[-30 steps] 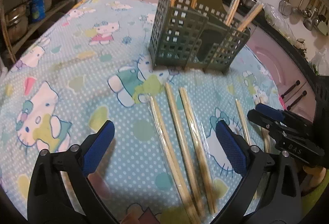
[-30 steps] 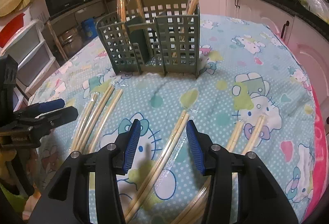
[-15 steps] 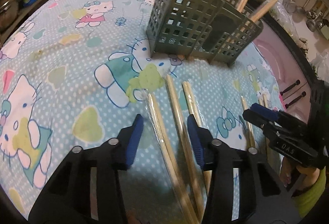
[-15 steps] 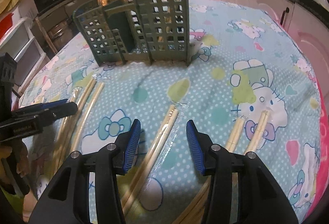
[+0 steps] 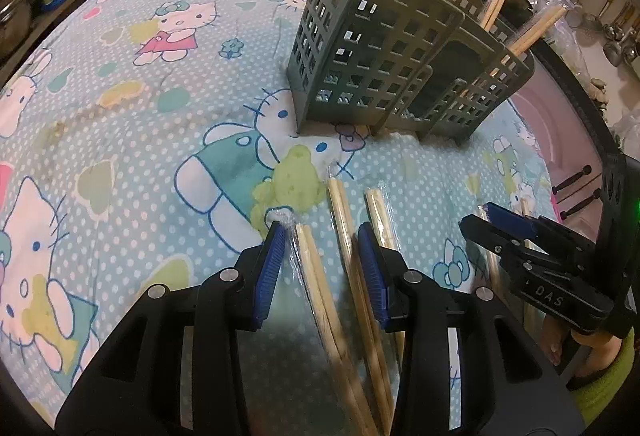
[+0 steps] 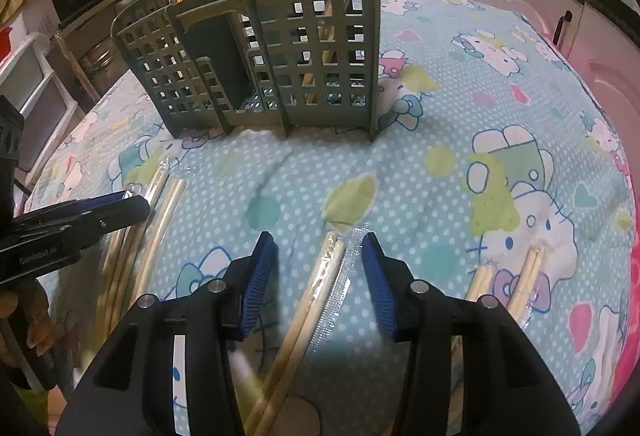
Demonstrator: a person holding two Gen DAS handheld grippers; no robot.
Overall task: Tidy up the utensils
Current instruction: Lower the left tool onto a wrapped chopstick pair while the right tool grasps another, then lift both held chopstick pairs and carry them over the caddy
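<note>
Now | left tool (image 5: 322,268) straddling two wrapped chopstick pairs (image 5: 320,284) | right tool (image 6: 318,276) around one

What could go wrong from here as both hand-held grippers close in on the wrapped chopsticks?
The left hand-held gripper straddles two wrapped chopstick pairs at once, with a third close beside its right finger, so closing may pinch two pairs or grab one crookedly. The right hand-held gripper is open around one pair whose loose plastic wrap could slip between the pads. The green caddy already holds leaning chopsticks, so inserting more could snag them.
</note>
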